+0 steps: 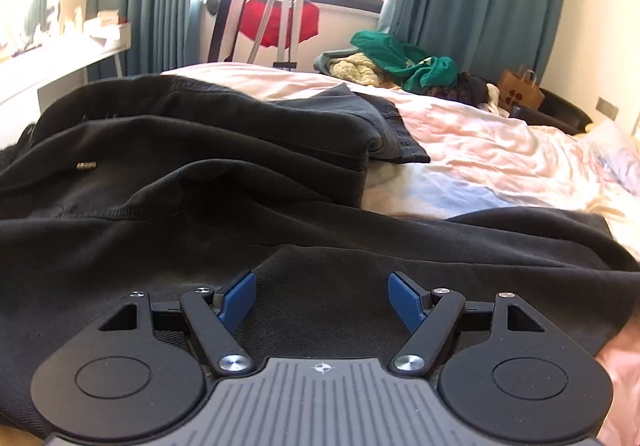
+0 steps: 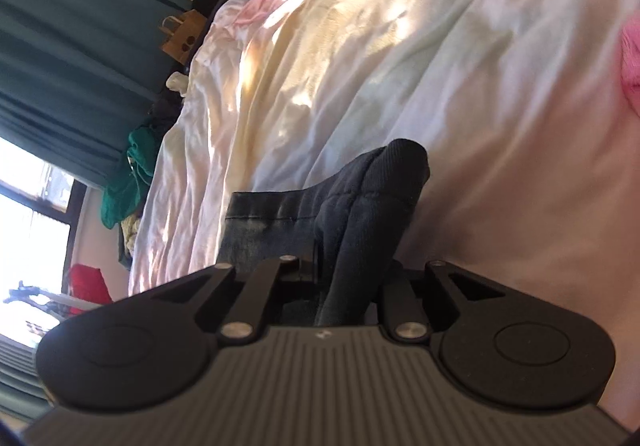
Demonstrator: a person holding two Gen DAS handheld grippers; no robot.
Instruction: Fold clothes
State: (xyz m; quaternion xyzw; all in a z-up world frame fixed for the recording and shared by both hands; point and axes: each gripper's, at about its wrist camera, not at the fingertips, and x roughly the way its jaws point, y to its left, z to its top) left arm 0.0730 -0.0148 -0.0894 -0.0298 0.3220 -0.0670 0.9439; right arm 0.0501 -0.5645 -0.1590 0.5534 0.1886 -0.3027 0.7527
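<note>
A black garment (image 1: 180,206) is spread over the near part of the bed (image 1: 500,150), and the left gripper (image 1: 322,296) is held low above it, directly over the dark cloth. Its blue pads (image 1: 406,300) are set wide apart, and nothing is gripped between them. A small metal piece (image 1: 86,166) is seen on the garment, toward the far left of the bed. A grey-blue denim piece (image 1: 394,130) is partly covered by the black garment, further up the bed.

In the right wrist view, the right gripper (image 2: 348,278) is closed on a bunched fold of the black garment (image 2: 368,206), which is raised off the bed sheet (image 2: 440,66). The denim hem (image 2: 264,222) is seen just beside the held fold. The fingertips are hidden by the cloth, so the contact itself cannot be made out.

A heap of green and cream clothes (image 1: 392,62) is noted at the far edge of the bed, with a brown paper bag (image 1: 520,90) beyond it. A pink item (image 2: 631,62) is cut off by the frame edge and cannot be identified.
</note>
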